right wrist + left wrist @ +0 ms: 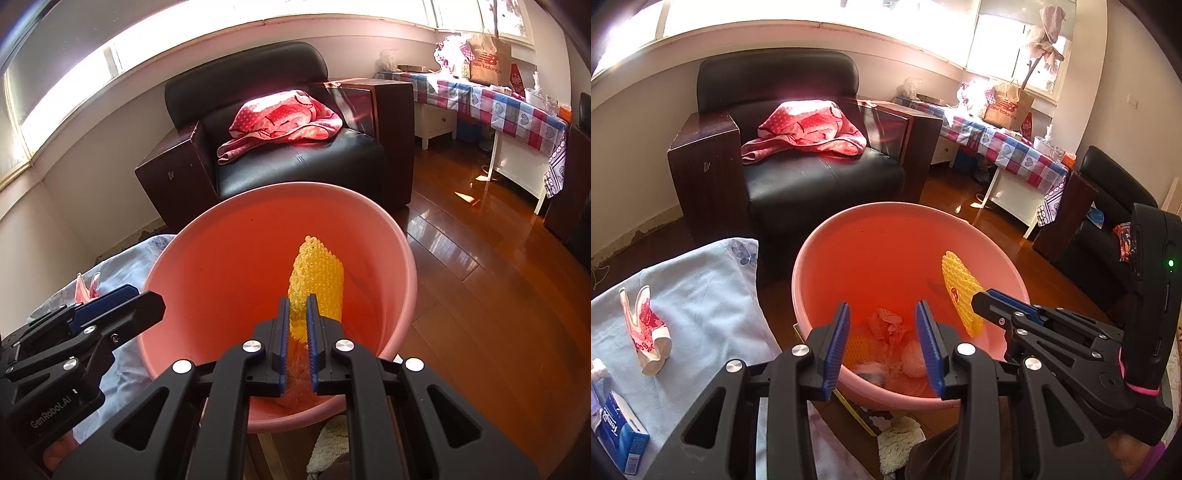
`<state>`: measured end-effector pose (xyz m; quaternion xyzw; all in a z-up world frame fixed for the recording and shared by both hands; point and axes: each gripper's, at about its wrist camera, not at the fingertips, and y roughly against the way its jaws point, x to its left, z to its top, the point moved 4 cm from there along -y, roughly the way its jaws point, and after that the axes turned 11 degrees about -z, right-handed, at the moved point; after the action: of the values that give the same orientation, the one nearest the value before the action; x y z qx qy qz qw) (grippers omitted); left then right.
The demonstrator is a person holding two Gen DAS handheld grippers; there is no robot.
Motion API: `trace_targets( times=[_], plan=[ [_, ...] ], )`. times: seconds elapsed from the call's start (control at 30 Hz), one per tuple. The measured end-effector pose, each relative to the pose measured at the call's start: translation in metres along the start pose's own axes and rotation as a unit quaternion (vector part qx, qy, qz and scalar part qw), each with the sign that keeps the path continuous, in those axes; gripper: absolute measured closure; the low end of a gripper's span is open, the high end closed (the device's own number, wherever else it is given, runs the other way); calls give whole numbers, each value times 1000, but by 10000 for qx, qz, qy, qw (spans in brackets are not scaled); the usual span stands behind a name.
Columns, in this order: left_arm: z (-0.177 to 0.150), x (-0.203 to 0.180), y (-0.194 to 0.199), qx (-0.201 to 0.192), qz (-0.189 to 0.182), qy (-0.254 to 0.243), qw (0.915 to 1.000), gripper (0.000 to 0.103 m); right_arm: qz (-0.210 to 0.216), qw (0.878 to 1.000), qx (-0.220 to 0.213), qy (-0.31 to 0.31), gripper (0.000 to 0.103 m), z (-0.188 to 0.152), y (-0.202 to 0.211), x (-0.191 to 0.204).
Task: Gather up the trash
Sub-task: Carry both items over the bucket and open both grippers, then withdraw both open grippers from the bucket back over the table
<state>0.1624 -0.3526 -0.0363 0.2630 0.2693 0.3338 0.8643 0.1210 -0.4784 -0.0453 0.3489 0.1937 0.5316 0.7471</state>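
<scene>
Over the glossy wooden floor (480,295), the right gripper (298,317) is pinching yellow bubble wrap (317,273) above the pink plastic basin (258,229); the left gripper (882,343) is hanging open, empty. Releasing off-centre risks wrap catching the rim.

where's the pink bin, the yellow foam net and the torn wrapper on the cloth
pink bin (400,258), right wrist view, right rim
yellow foam net (319,273), right wrist view, upper mesh
torn wrapper (646,328), left wrist view, middle
</scene>
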Motion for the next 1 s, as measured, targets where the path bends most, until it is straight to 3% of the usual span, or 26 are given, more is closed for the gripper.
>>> trace_targets(
  times=[0.4,0.43,0.53,0.57,0.77,0.87,1.0],
  plan=[
    [-3,1,29,-186,2,61,9998,62,-72,9996,-209,185,92,1,23,10],
    [-3,2,33,-222,-5,83,9997,61,-63,9995,-236,206,91,1,26,13],
    [-3,4,47,-352,-7,127,9993,60,-13,9990,-347,268,69,0,38,18],
    [-3,5,52,-388,-6,139,9992,60,6,9988,-397,297,66,-1,42,21],
    [-8,10,85,-579,24,167,9982,60,134,9968,-539,577,66,-3,63,43],
    [-12,13,105,-682,110,141,9975,53,213,9956,-576,703,66,-6,72,56],
    [-19,21,133,-823,268,89,9962,52,363,9938,-564,891,66,-13,81,76]
  ],
)
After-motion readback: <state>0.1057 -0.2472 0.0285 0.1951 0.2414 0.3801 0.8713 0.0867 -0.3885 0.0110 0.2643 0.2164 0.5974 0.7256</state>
